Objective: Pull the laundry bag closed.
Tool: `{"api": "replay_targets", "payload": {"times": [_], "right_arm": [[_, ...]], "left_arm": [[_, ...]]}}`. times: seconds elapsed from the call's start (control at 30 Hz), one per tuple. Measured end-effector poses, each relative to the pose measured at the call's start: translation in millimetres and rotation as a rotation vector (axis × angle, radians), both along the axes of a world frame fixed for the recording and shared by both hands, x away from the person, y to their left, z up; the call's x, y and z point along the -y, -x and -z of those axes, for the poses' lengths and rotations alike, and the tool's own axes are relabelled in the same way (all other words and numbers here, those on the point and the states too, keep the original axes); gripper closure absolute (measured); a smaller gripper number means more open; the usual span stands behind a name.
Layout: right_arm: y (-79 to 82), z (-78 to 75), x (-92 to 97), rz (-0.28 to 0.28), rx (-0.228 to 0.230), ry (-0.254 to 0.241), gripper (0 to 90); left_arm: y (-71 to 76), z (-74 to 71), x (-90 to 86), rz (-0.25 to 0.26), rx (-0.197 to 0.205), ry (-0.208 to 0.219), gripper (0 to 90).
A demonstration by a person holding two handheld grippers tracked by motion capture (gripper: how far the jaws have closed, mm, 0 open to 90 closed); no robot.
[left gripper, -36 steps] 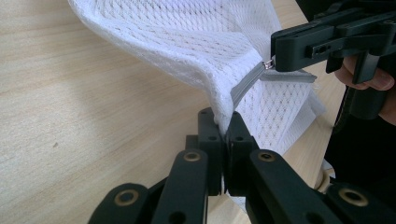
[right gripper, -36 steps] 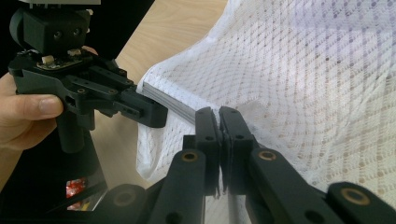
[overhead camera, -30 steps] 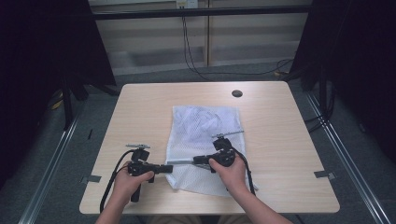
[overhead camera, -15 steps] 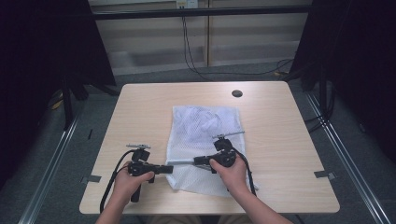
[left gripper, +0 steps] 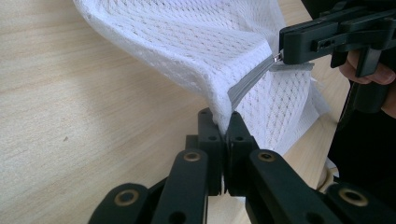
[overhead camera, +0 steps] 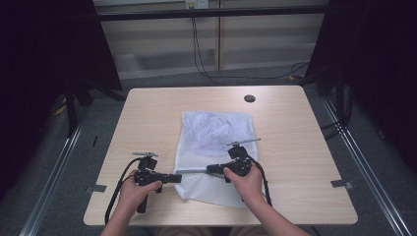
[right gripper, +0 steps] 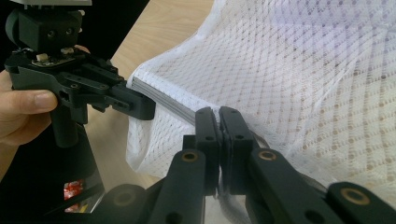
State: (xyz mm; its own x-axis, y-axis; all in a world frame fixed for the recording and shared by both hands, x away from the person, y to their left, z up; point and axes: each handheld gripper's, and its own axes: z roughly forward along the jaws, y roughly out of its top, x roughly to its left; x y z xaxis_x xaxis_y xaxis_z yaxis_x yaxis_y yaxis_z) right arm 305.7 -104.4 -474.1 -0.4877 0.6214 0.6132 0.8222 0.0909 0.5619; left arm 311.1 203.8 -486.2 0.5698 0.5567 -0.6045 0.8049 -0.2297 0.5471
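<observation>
While the white mesh bag [overhead camera: 217,152] lies on the desk [overhead camera: 295,147], the left gripper [overhead camera: 176,178] pinches its zipper edge and the right gripper [overhead camera: 209,169] grips, it seems, the zipper pull.

We seem to be in a lab or recording room, judging by the lone pale wooden desk [overhead camera: 295,147] ringed by black curtains [overhead camera: 44,44], metal floor rails [overhead camera: 54,172], grey carpet [overhead camera: 373,196] and cables [overhead camera: 201,54] hanging down the back wall.
</observation>
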Motion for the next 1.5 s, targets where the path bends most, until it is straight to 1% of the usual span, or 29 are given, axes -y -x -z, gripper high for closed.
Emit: {"api": "replay_targets", "payload": {"times": [0.03, 0.1, 0.17, 0.2, 0.37, 0.4, 0.63, 0.67, 0.9, 0.93, 1.0, 1.07, 1.1, 1.17, 1.23, 1.3, 1.37, 1.4, 1.43, 1.47, 1.5], "right_arm": [[0.0, 0.0, 0.1, -0.001, 0.0, 0.001, 86.9], [0.4, -0.1, 0.0, 0.002, -0.001, 0.011, 86.9], [0.2, 0.6, 1.8, 0.005, 0.001, 0.016, 86.9], [0.2, 0.6, 2.9, 0.009, -0.004, 0.009, 86.9], [0.6, -0.4, 5.3, 0.008, 0.0, 0.005, 86.9], [0.7, -0.4, 5.7, 0.007, -0.002, 0.004, 86.9], [1.3, -0.7, 8.4, 0.016, 0.0, 0.01, 86.9], [1.4, -0.6, 8.9, 0.016, -0.004, 0.006, 86.9], [1.8, -0.5, 10.0, 0.013, 0.003, 0.011, 86.9], [1.7, -0.3, 10.5, 0.012, 0.002, 0.007, 86.9], [2.1, -0.7, 10.6, 0.014, 0.0, 0.007, 86.9], [2.2, -0.7, 10.7, 0.014, 0.0, 0.008, 86.9], [2.3, -0.8, 10.9, 0.014, -0.002, 0.007, 86.9], [2.2, -0.9, 11.2, 0.014, 0.002, 0.012, 86.9], [2.0, -1.0, 12.4, 0.015, -0.003, 0.005, 86.9], [2.4, -1.0, 13.0, 0.013, 0.002, 0.008, 86.9], [2.4, -1.1, 13.2, 0.012, 0.001, 0.009, 86.9], [2.4, -1.2, 13.5, 0.013, 0.003, 0.014, 86.9], [2.3, -1.4, 14.0, 0.015, 0.0, 0.014, 86.9], [2.1, -0.9, 14.8, 0.014, -0.003, 0.007, 86.9], [2.1, -0.6, 15.6, 0.016, 0.003, 0.013, 86.9]], "left_arm": [[0.4, -0.1, 0.3, -0.001, -0.007, 0.002, 88.2], [0.4, 0.0, -0.2, -0.005, 0.0, -0.008, 88.2], [0.0, 0.1, -1.6, -0.005, -0.005, -0.002, 88.1], [0.0, 0.1, -1.6, -0.005, -0.005, -0.002, 88.2], [0.0, 0.1, -0.8, -0.002, -0.005, 0.002, 88.2], [0.1, -0.1, -0.6, -0.001, -0.006, -0.003, 88.2], [0.2, 0.2, -1.2, -0.004, -0.006, -0.003, 88.2], [0.3, 0.2, -1.1, -0.003, -0.006, -0.002, 88.2], [0.2, 0.1, -1.1, -0.002, -0.008, -0.002, 88.2], [0.4, 0.1, -1.0, -0.002, -0.007, -0.001, 88.2], [0.4, 0.3, -0.9, 0.004, -0.004, -0.009, 88.2], [0.4, 0.3, -0.9, 0.004, -0.005, -0.009, 88.2], [0.7, 0.2, -0.6, -0.003, -0.006, -0.004, 88.2], [0.6, 0.2, -1.1, -0.006, -0.004, -0.009, 88.2], [0.6, 0.3, -1.2, -0.006, -0.009, -0.002, 88.2], [0.5, 0.2, -1.0, 0.001, -0.003, -0.009, 88.2], [0.7, 0.1, -0.7, -0.005, -0.007, -0.006, 88.2], [0.5, 0.3, -1.2, -0.004, -0.003, -0.013, 88.2], [0.5, 0.3, -1.5, -0.003, -0.008, -0.006, 88.2], [0.5, 0.4, -1.8, -0.002, -0.004, -0.009, 88.2], [0.5, 0.4, -1.8, -0.002, -0.004, -0.009, 88.2]]}}
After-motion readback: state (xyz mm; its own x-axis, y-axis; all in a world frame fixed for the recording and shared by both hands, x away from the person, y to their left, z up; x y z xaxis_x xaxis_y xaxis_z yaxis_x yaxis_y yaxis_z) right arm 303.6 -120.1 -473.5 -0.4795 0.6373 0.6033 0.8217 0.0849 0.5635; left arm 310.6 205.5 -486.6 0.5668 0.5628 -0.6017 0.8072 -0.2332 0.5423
